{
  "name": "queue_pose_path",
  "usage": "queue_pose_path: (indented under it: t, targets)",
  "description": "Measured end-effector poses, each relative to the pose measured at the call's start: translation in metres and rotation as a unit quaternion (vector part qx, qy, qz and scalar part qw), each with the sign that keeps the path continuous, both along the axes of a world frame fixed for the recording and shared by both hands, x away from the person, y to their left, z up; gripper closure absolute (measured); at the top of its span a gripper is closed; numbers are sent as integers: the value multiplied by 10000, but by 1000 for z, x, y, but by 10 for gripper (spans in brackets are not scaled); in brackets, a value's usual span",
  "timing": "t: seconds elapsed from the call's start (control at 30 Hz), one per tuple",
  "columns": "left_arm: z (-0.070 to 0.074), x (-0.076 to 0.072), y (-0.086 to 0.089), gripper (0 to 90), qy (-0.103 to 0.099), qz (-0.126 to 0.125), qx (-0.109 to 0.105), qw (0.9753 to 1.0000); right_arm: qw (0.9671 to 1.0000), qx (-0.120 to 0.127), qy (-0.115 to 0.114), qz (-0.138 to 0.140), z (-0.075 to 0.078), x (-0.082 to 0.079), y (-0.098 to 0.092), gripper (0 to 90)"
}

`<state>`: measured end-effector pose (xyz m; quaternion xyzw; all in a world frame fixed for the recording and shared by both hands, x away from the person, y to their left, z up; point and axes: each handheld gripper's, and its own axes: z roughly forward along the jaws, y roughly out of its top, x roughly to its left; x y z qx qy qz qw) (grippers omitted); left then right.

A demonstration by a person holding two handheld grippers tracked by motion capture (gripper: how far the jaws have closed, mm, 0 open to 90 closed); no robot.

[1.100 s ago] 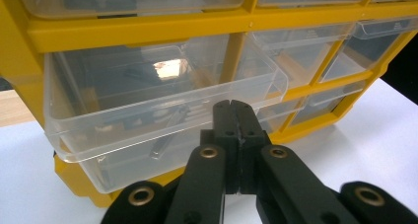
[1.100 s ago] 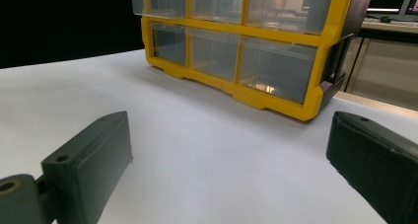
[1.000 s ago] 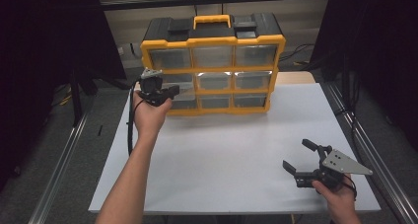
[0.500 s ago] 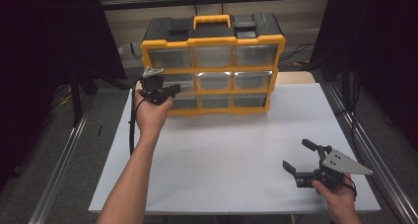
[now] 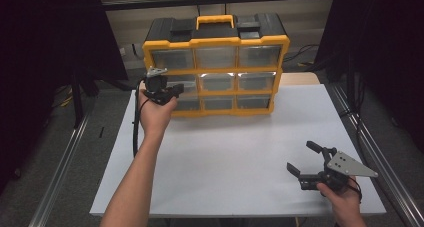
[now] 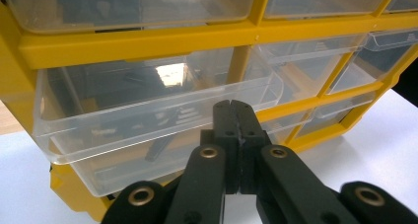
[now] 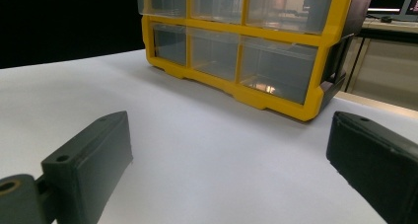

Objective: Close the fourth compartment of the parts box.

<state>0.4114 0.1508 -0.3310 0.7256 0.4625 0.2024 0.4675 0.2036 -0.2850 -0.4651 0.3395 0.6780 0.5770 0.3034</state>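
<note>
the clear plastic drawer (image 6: 148, 110) in the left column, middle row of the yellow organizer cabinet (image 5: 215, 62) sits pulled part-way out of its slot, its front lip jutting toward the left hand-held gripper (image 6: 235, 135), whose jaws are pressed together right at the drawer's front edge; from the left gripper view i cannot tell whether the tips touch the plastic or pinch a thin lip of it. dark small parts lie inside the drawer, too blurred to name. the likely trouble is a slip: with the jaws closed and only nudging smooth, glossy plastic, the tips could skate off the rim, or push off-centre so the drawer skews and jams in its yellow frame. a hard shove could also slide the whole cabinet back across the white surface (image 5: 225, 162), since nothing steadies it. the right hand-held gripper (image 5: 307, 162) rests well apart near the front right of the surface, jaws spread wide and empty, too far off to brace the cabinet.
</note>
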Motion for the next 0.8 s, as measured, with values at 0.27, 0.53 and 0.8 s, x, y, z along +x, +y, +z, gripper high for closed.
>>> queue_pose_path:
  t: [0.27,0.53,0.8]
  targets:
    - [0,2,-1,900,-15,8,17,10000,10000,3,0,-15,0,0,0,31]
    - [0,3,-2,900,-33,34,29,10000,10000,4,2,-17,0,0,0,31]
    - [-1,5,-3,900,-47,58,12,10000,10000,12,15,-10,0,0,0,31]
